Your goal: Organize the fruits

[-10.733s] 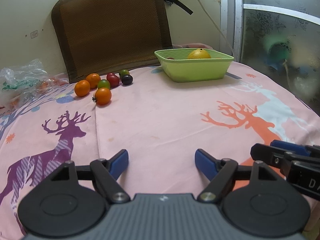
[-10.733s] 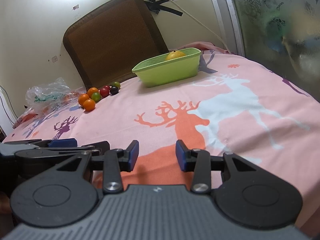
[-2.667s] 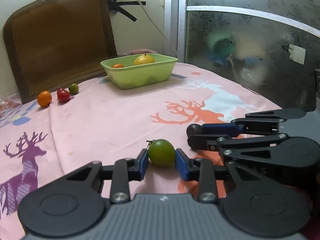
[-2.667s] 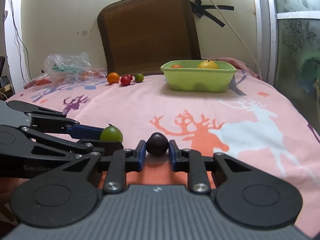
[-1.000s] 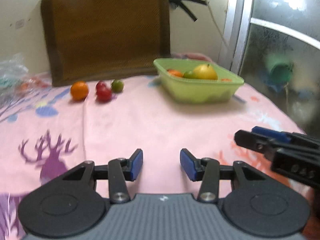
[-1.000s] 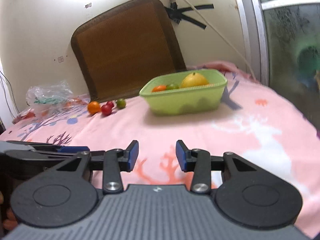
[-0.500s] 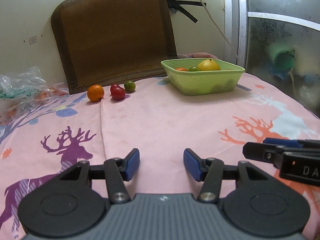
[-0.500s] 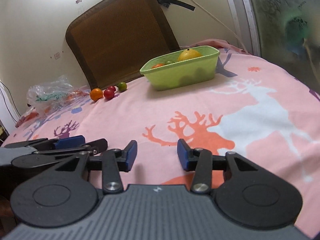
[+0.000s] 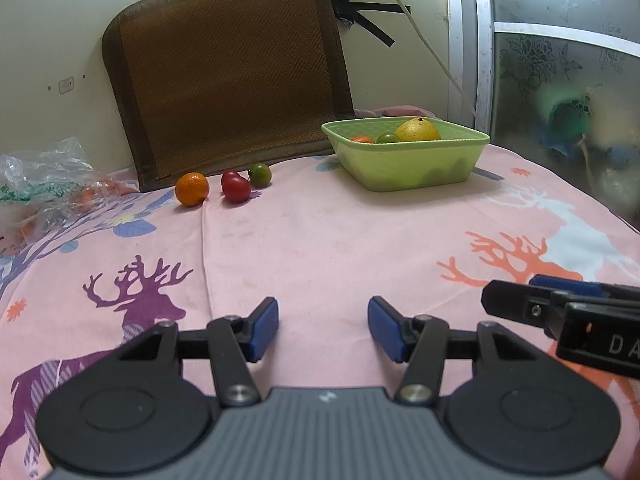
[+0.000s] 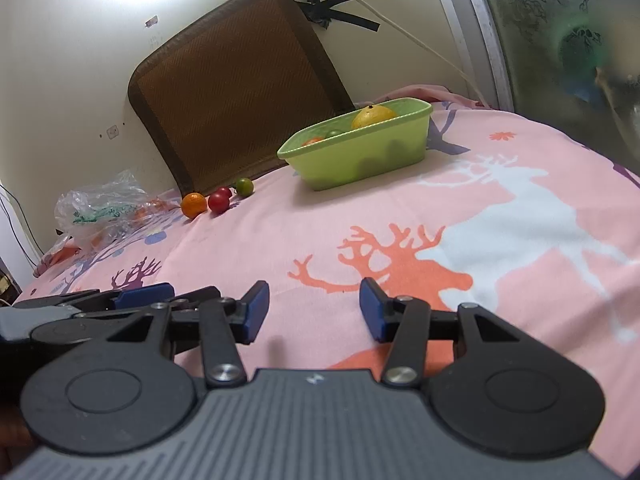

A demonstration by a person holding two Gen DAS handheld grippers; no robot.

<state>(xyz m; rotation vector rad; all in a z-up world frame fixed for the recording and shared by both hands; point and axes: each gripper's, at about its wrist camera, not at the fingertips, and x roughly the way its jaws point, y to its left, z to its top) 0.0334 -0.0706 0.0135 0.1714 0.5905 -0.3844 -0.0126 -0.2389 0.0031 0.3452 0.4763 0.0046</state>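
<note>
Hovering with jaws apart and empty, left gripper (image 9: 323,327) and right gripper (image 10: 312,310) — only the left view shows the green basket (image 9: 416,170) interior.

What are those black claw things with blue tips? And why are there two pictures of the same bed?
Those are two grabbing tools, one in each of a person's hands. Each carries a camera looking out past its own fingers, so you get two pictures. One shows the left gripper, the other the right gripper. Both are open and hold nothing. On the pink deer cloth lie an orange, two red tomatoes and a green tomato. The green basket already holds a big yellow fruit and some smaller ones.
</note>
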